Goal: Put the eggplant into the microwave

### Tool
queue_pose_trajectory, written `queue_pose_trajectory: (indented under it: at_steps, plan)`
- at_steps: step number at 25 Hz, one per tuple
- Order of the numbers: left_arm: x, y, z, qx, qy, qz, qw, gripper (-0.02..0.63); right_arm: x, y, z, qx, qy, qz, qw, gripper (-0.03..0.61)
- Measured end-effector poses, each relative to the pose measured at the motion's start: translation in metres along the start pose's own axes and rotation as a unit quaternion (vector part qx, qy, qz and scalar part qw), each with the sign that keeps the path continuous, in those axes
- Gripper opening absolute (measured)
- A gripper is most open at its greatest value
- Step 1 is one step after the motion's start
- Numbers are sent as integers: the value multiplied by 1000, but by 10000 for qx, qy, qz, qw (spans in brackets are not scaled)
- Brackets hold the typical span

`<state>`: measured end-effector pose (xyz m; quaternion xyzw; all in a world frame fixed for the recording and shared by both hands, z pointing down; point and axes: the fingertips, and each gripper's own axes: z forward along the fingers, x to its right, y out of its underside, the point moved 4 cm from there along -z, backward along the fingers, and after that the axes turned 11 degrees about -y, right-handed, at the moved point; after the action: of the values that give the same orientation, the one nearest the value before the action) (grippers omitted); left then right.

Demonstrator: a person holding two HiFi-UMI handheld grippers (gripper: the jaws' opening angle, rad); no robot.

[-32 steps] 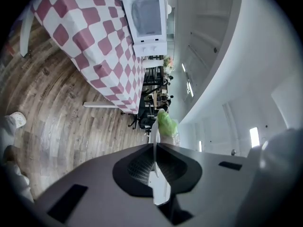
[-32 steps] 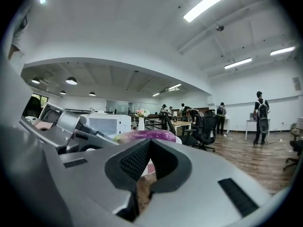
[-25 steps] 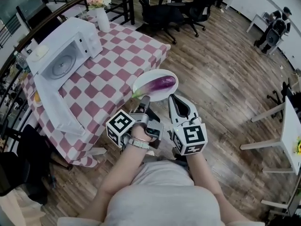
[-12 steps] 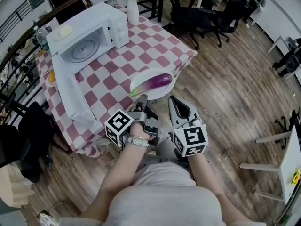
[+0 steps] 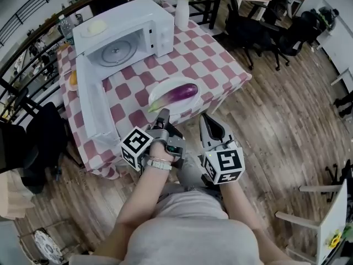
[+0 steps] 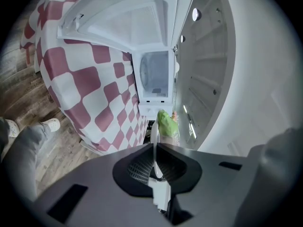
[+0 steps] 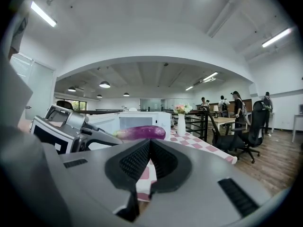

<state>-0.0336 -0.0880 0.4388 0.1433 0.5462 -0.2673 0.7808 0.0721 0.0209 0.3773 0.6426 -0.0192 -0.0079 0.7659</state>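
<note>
Left tongs (image 5: 164, 115) clamped on the rim of the white plate (image 5: 163, 87), held level so the eggplant (image 5: 179, 94) rides on it above the checkered worktop (image 5: 220, 65). Right tongs (image 5: 211, 127) closed, empty, alongside. Microwave (image 5: 154, 21) door open, likely ready for loading.

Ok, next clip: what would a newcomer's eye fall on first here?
First, the purple eggplant lying on a white plate, which the left gripper clamps by its near rim at the near side of the red-and-white checkered table. Behind it, at the table's far left, stands a white microwave with its door swung wide open. The right gripper is shut and empty beside the left.
</note>
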Motion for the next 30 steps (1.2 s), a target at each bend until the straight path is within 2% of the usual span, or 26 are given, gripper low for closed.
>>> queue_pose_trajectory:
  at_steps: [14, 25, 30]
  plan:
    - [23, -78, 65, 878, 43, -288, 9957, 20, 30, -29, 125, 167, -975, -237, 9948, 25]
    - [31, -138, 103, 1615, -15, -631, 9848, 20, 47, -40, 220, 85, -1752, -280, 9841, 25]
    - [30, -162, 117, 1817, -7, -792, 9802, 20, 51, -40, 255, 30, -2015, -271, 9791, 25]
